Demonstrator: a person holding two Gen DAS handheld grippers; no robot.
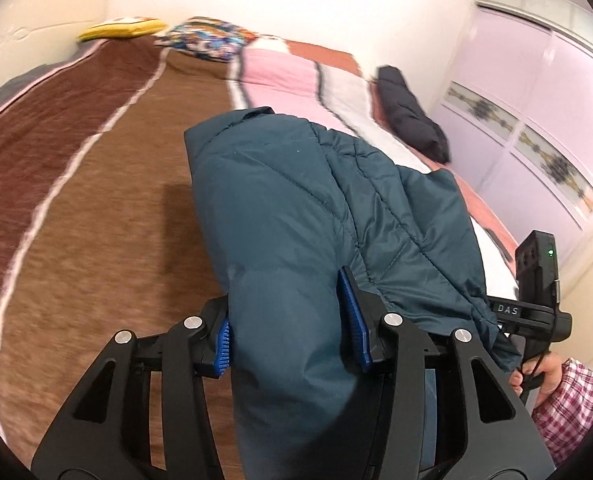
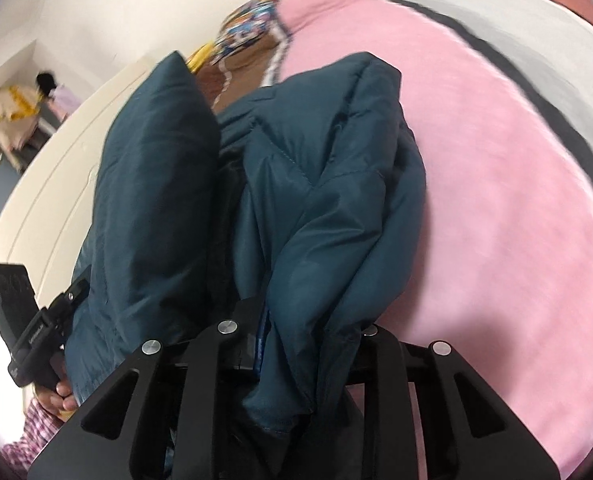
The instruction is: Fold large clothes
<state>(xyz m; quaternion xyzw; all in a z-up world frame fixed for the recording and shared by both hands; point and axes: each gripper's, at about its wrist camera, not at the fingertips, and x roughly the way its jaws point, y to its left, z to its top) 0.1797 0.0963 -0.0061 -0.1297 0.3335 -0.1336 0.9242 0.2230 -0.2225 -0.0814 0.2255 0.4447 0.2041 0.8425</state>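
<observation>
A dark teal quilted jacket [image 1: 296,208] hangs lifted above the bed. In the left wrist view its padded fabric bulges between the blue pads [image 1: 354,320] of my left gripper [image 1: 290,332], which is shut on it. In the right wrist view the same jacket [image 2: 328,184] drapes over my right gripper [image 2: 308,340], shut on a bunched fold; one blue pad [image 2: 262,340] shows and the other is hidden by cloth. Each view also catches the other hand-held gripper at its edge: the right one [image 1: 536,280], the left one [image 2: 20,320].
Below lies a bed with a brown blanket [image 1: 96,200] and a pink, white and grey striped blanket [image 2: 496,200]. A dark folded garment [image 1: 412,124], a patterned pillow [image 1: 208,38] and a yellow pillow [image 1: 124,28] lie further off. Lilac wardrobe doors [image 1: 536,92] stand at the right.
</observation>
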